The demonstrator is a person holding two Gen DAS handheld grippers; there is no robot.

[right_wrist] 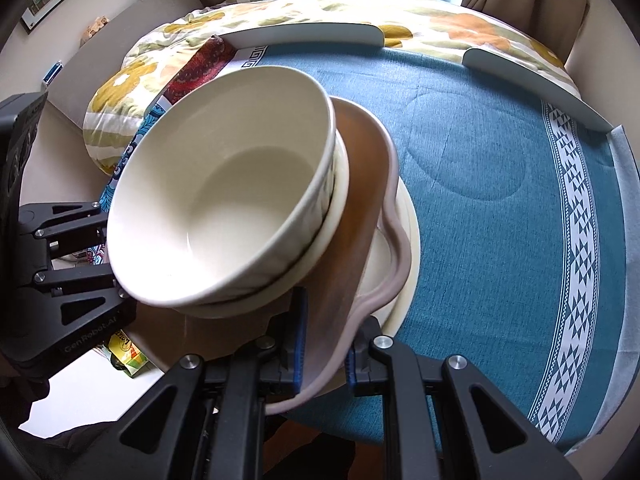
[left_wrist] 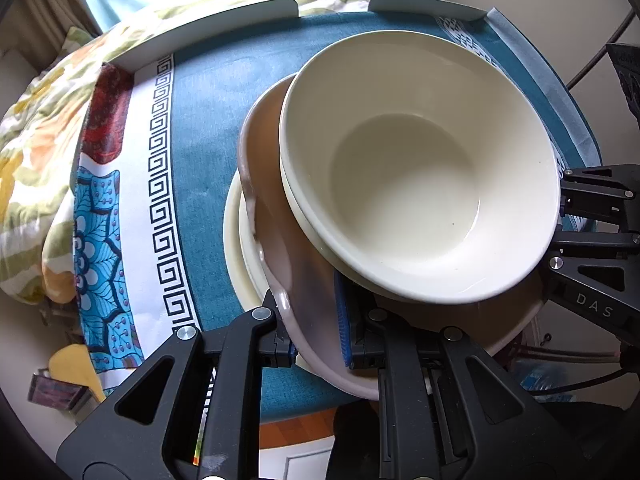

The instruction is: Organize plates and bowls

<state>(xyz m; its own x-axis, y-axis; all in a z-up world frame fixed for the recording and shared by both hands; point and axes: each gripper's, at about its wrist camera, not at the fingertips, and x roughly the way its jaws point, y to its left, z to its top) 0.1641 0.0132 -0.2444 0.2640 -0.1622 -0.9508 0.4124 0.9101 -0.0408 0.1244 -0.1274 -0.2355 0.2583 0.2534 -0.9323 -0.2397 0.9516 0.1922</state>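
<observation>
While both grippers pinch the same wavy-rimmed plate from opposite sides, the stack sits tilted over the table.

Left gripper (left_wrist: 316,330): fingers clamped on the near rim of the pinkish-brown plate (left_wrist: 276,248); blue pad of one finger (left_wrist: 343,316) lies on the plate's upper face, other finger is under/outside the rim.

Right gripper (right_wrist: 324,344): fingers likewise closed on the plate (right_wrist: 360,216) rim, one blue pad on top, one beneath.

Plate: scalloped edge, brownish top, pale rim; tilted in both views.

Top bowl (left_wrist: 416,168): cream, empty inside, nested in a second cream bowl (left_wrist: 304,216) of which only the rim shows below it. Seen from the right wrist, top bowl (right_wrist: 216,188) has a faint grey pattern on its outer wall; lower bowl's rim (right_wrist: 340,200) pokes out beside it. Both bowls rest on the plate.

Cream plate (left_wrist: 232,236): round, under the scalloped one, partly covered; also seen at (right_wrist: 410,248). Can't tell whether it's lifted w/ the rest or lying on the cloth.

Table (right_wrist: 480,152): teal cloth w/ white patterned border; Greek-key band on the left-wrist side.

Background: floral quilt (left_wrist: 44,128) beyond the table edge; white curved guard pieces (right_wrist: 304,34) along the far rim.
</observation>
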